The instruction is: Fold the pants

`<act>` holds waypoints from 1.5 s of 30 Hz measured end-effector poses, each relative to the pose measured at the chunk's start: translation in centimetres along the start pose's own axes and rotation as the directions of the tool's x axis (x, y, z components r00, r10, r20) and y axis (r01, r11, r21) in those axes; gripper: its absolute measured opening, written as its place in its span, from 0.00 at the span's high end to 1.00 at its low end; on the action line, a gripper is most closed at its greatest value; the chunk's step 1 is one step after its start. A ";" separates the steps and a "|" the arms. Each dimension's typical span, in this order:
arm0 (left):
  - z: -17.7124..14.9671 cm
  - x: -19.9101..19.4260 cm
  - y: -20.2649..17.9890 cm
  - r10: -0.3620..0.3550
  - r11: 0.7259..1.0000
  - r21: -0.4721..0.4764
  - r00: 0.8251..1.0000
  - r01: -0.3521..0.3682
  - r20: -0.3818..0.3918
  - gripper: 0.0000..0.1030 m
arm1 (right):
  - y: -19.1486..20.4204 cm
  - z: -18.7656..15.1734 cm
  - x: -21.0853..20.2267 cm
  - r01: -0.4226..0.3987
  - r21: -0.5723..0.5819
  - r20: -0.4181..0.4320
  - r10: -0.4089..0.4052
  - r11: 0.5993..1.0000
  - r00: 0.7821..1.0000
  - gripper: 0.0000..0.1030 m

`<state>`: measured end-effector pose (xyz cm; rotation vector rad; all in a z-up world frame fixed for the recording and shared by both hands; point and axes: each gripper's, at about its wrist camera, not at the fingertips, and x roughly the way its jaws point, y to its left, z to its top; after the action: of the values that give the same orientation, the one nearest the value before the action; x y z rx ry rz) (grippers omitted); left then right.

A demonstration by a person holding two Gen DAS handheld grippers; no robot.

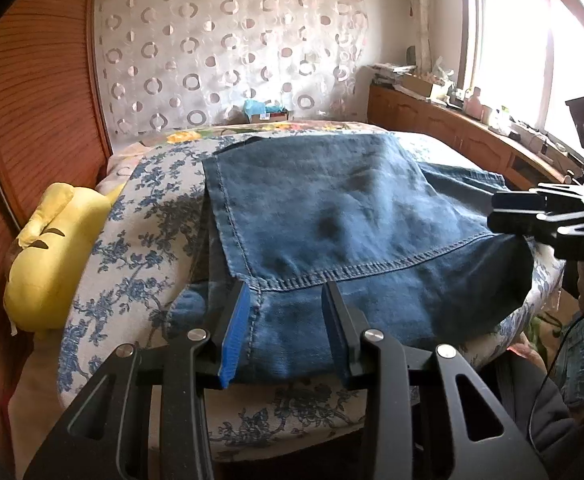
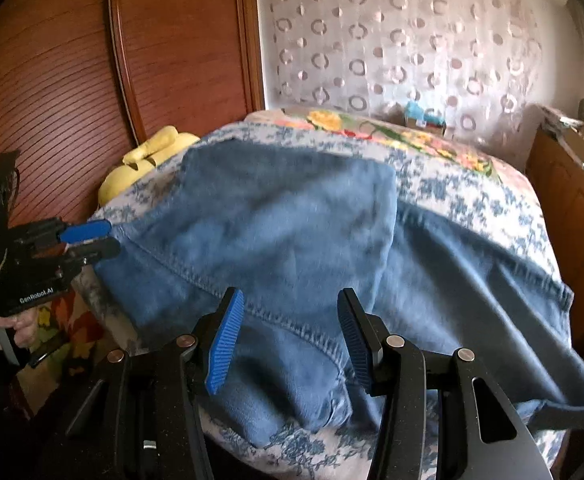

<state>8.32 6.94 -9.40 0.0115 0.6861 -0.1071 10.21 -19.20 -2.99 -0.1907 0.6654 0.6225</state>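
1. The pants (image 1: 332, 216) are seen spread on a bed cover (image 1: 139, 216) printed with blue flowers on white; they are blue denim, faded in patches, with darker smudges across the upper layer.
2. One layer of denim has been laid over another, and its hem, marked by a double row of pale stitching, runs across the lower cloth near the front edge of the bed.
3. In the right wrist view the pants (image 2: 292, 232) are shown as a folded panel lying over a longer stretch of denim that trails toward the right edge of the bed, where a hemmed end hangs slightly over.
4. The left gripper (image 1: 287, 332) is held with its fingers spread apart, nothing between them, just above the near corner of the hem.
5. The right gripper (image 2: 292, 340) is likewise spread wide and empty over the stitched hem.
6. A yellow plush toy (image 1: 51, 256) is seen beside the bed cover, against the wooden wardrobe (image 1: 39, 92).
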 end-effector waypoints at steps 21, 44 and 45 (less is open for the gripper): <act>-1.0 1.6 -0.4 0.011 1.000 -0.005 0.999 -0.011 -0.052 0.63 | -2.4 -5.2 -1.1 -0.020 0.096 -0.051 0.025 0.995 0.998 0.64; 1.5 -1.9 -4.9 -0.065 0.997 0.037 0.997 0.063 0.042 0.35 | -6.5 -8.3 -6.7 0.009 0.225 0.117 -0.036 0.974 0.992 0.64; 1.7 -1.9 -5.1 -0.075 0.997 0.040 0.996 0.073 0.041 0.29 | -6.8 -8.5 -7.1 0.015 0.233 0.121 -0.044 0.972 0.992 0.64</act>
<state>7.37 1.97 -6.78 0.0203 0.6420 -0.1911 5.52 -31.09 -5.35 0.0557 0.6066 0.5190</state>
